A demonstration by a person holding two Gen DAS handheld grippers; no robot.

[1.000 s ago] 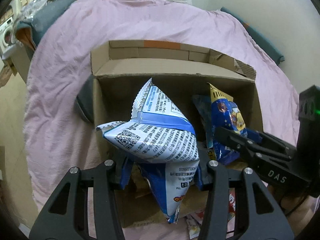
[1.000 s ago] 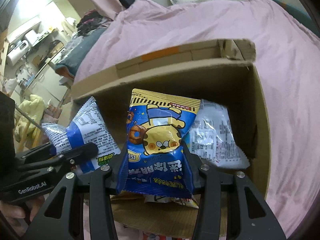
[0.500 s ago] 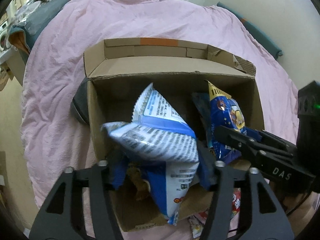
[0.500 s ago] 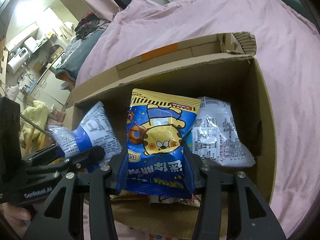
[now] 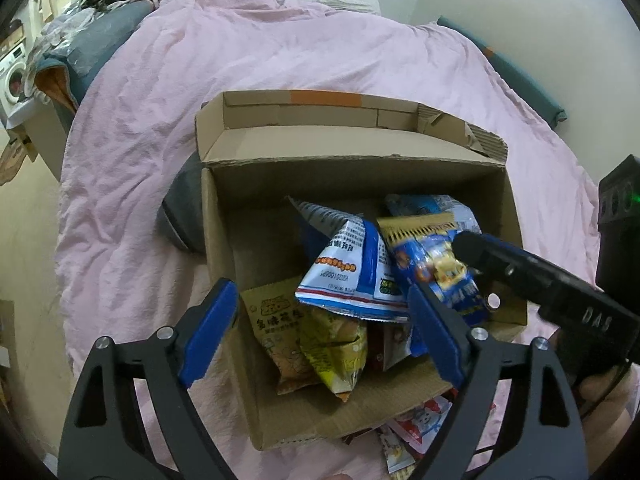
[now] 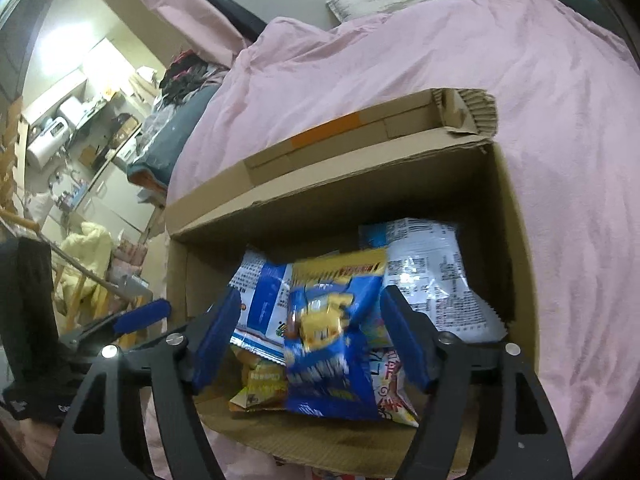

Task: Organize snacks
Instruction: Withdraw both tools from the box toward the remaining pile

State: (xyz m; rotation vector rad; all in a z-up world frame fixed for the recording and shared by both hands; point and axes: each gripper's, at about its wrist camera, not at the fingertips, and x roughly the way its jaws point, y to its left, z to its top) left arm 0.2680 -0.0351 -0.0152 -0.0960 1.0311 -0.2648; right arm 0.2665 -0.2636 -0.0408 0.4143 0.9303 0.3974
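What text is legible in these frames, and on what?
"DAS": on the right gripper body, seen from the left wrist view.
White and blue snack bag: printed upside down, too small to read.
Orange peanut bag: characters too small to read.
Blue cartoon bag: blurred.

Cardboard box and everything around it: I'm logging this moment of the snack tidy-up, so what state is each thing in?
Cardboard box: open, flaps up, on the pink blanket.
White-and-blue bag: released, lying in the box on other snacks.
Blue-and-yellow bag: released, blurred, between the open fingers.
Left tool: open, just been opening, nothing gripped.
Right tool: open, just been opening.
Yellow bags: lying in the box.
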